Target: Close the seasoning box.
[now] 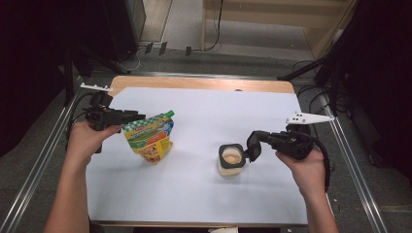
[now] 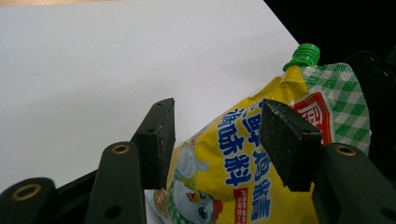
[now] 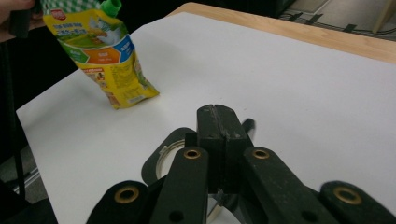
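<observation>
Keep the left gripper (image 1: 127, 116) pinching the yellow spouted seasoning pouch (image 1: 148, 137) upright while the right gripper (image 1: 252, 147), jaws pressed together on the black flip lid (image 3: 161, 161), swings it off the small clear jar (image 1: 231, 162)

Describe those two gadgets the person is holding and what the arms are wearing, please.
Each hand holds a black handheld gripper: left gripper, right gripper. Both have two flat black jaws on hinged links with brass-coloured rivets. A pale three-cornered plate sits on top of each, and a black cable trails from the right one. The forearms are bare; no sleeves show.
</observation>
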